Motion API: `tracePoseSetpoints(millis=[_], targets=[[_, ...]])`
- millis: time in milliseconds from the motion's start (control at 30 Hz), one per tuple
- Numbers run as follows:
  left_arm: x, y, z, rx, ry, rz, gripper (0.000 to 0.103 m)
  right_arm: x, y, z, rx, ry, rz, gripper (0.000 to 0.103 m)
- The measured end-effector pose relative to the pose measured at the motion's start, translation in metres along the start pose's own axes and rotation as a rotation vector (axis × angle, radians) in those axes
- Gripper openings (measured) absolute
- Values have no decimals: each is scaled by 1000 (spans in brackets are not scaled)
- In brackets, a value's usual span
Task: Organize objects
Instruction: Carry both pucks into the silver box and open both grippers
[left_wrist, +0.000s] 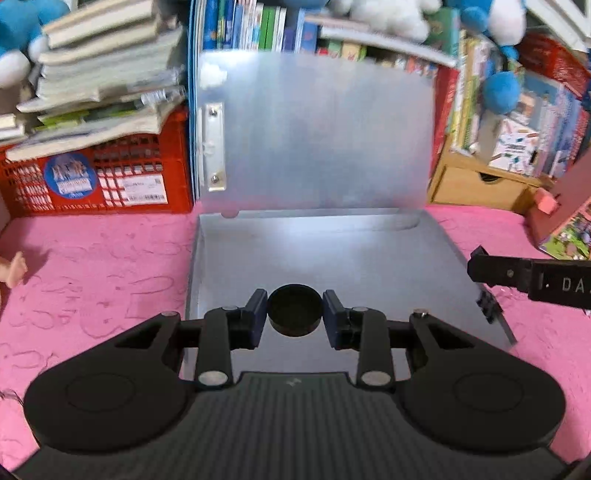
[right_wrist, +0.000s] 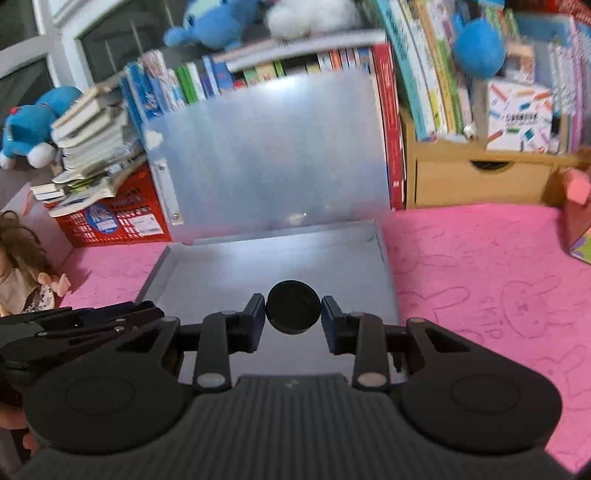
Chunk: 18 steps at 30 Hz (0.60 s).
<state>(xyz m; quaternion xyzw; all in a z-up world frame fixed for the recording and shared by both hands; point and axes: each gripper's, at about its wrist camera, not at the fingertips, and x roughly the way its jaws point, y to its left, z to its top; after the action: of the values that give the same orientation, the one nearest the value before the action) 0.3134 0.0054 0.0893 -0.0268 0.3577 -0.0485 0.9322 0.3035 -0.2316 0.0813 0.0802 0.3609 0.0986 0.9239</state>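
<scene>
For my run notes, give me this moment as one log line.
left tool: shut on black cap | right tool: shut on black disc | both over open silver case | pink mat

1. Under your grippers lies a pink mat (left_wrist: 92, 266) printed with faint rabbit outlines; it carries everything here.
2. Straight ahead of your left gripper, an open grey box (left_wrist: 314, 251) rests on the mat, its lid standing upright at the far side.
3. Ahead and to the left, a red plastic crate (left_wrist: 96, 181) stands on the mat, with stacked books on top.
4. Ahead and to the right, a wooden drawer unit (right_wrist: 480, 181) stands at the mat's far edge.
5. Far left, a doll (right_wrist: 26, 280) lies on the mat.
</scene>
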Motion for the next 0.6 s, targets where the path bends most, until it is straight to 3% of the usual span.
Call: tracePoseSetpoints(millis=[200, 600], targets=[[40, 4, 14, -4, 20, 35, 38, 44, -1, 6, -6, 65, -40, 38], [88, 6, -1, 35, 121, 64, 38, 95, -4, -12, -40, 172, -90, 38]])
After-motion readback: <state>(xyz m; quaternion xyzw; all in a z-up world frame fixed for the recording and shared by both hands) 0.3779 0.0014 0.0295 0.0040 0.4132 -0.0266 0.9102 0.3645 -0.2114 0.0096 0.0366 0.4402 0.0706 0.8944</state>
